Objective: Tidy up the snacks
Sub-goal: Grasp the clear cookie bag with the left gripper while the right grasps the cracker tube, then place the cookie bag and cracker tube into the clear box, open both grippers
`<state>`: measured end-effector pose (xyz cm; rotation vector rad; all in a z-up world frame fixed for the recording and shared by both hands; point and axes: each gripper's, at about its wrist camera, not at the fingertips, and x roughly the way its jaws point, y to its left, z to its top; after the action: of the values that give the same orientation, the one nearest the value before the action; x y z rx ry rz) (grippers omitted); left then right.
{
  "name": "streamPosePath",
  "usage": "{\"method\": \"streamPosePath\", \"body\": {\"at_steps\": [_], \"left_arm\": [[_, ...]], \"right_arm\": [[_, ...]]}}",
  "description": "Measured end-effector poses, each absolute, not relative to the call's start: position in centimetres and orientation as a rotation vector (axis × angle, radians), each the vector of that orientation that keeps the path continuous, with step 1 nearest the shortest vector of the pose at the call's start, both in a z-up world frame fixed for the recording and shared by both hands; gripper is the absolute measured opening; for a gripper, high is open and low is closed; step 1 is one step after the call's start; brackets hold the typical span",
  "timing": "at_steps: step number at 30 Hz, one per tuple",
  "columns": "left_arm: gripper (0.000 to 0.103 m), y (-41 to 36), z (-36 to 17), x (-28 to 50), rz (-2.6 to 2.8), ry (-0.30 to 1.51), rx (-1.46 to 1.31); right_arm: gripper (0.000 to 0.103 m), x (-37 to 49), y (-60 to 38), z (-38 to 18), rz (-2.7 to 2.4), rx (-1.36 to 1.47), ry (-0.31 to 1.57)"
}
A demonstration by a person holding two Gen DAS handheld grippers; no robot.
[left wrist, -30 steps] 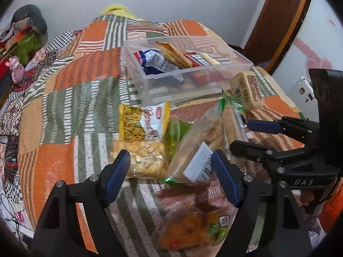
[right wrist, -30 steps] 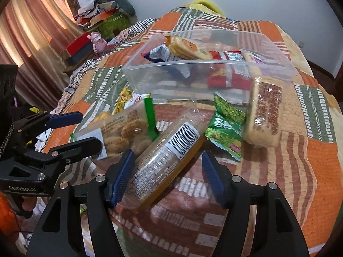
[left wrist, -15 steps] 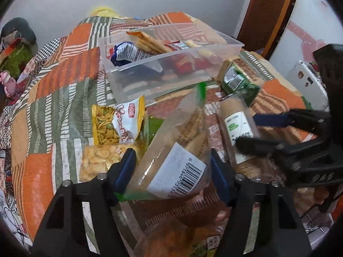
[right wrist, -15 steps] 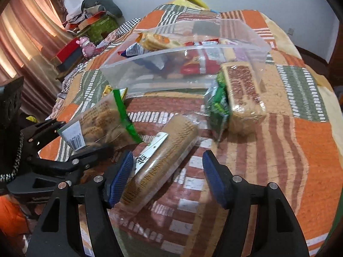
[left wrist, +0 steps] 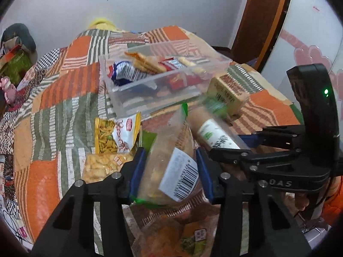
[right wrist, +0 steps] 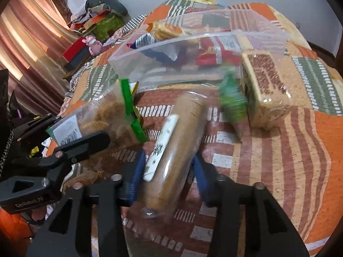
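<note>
Snacks lay scattered on the patchwork bedspread (left wrist: 64, 98) near the clear bin (left wrist: 163, 85). The left gripper (left wrist: 171, 167) was clamped on a green-edged cookie bag (left wrist: 171, 160), while the right gripper (right wrist: 167, 171) squeezed a long biscuit sleeve (right wrist: 178, 145) beside it.

L hand-held gripper (left wrist: 170, 167) clamped on cookie bag (left wrist: 171, 160) | clear bin (left wrist: 163, 98) behind | R hand-held gripper (left wrist: 230, 144) beside
</note>
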<state>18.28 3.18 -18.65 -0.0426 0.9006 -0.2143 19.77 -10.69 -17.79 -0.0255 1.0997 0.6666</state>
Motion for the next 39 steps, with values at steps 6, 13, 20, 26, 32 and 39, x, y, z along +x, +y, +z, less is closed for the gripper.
{"method": "streamPosePath", "body": {"at_steps": [6, 13, 20, 26, 32, 39], "left_arm": [[0.043, 3.2, -17.8, 18.2, -0.199, 0.877, -0.045], [0.043, 4.1, -16.0, 18.4, -0.179, 0.834, -0.067], [0.043, 4.3, -12.7, 19.3, -0.165, 0.749, -0.076], [0.043, 4.1, -10.5, 21.9, -0.157, 0.700, -0.086], [0.043, 2.7, -9.3, 25.1, -0.155, 0.654, -0.061], [0.043, 1.1, -9.8, 29.6, -0.164, 0.654, -0.064]], "right_arm": [[0.031, 19.9, -11.6, -17.4, 0.662, -0.040, 1.086], [0.031, 19.9, -13.3, -14.9, 0.653, 0.000, 1.015], [0.031, 21.1, -14.4, -11.5, 0.631, 0.019, 0.911], [0.031, 23.0, -14.8, -9.9, 0.596, 0.020, 0.850], [0.031, 25.9, -15.4, -9.2, 0.562, 0.026, 0.819], [0.031, 29.1, -15.7, -8.9, 0.541, 0.031, 0.801]]}}
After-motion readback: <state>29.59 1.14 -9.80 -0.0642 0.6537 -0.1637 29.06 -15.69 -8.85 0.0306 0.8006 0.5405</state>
